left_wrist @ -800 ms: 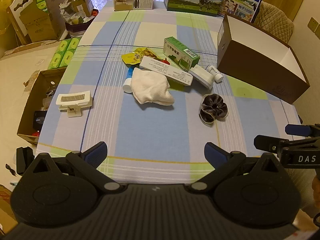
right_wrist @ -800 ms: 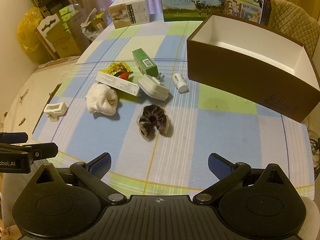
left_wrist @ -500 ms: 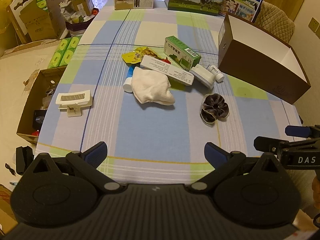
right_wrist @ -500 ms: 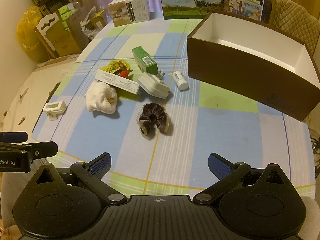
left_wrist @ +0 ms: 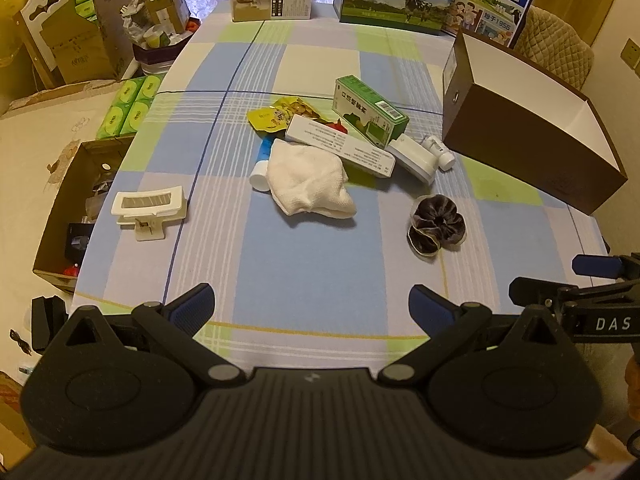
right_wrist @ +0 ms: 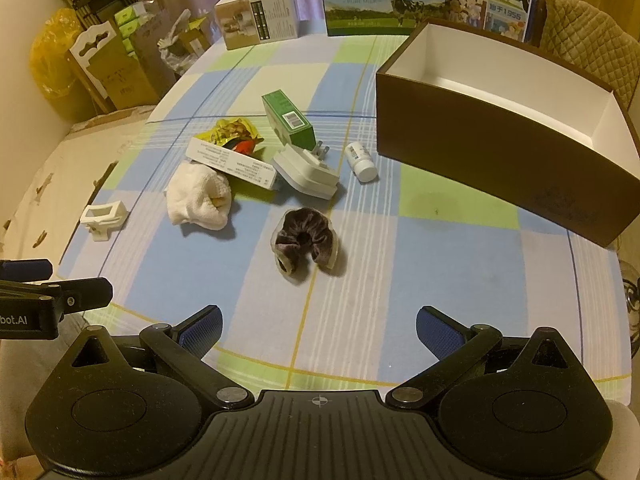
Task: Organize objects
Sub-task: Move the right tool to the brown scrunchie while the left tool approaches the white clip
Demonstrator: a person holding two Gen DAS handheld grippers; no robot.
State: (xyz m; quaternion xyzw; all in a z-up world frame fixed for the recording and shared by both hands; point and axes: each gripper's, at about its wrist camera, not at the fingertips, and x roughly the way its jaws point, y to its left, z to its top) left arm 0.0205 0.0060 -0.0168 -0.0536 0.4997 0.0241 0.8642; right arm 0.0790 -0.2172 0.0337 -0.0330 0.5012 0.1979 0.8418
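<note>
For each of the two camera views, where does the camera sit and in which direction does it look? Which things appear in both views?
Left wrist: sits on the left gripper, above the table's near edge, facing the clutter; its open fingers show, and the right gripper at the right edge.
Right wrist: sits on the right gripper, facing the same clutter, nearer the brown box; its open fingers show, and the left gripper at the left edge.
Shared: dark scrunchie, white cloth, green box.
</note>
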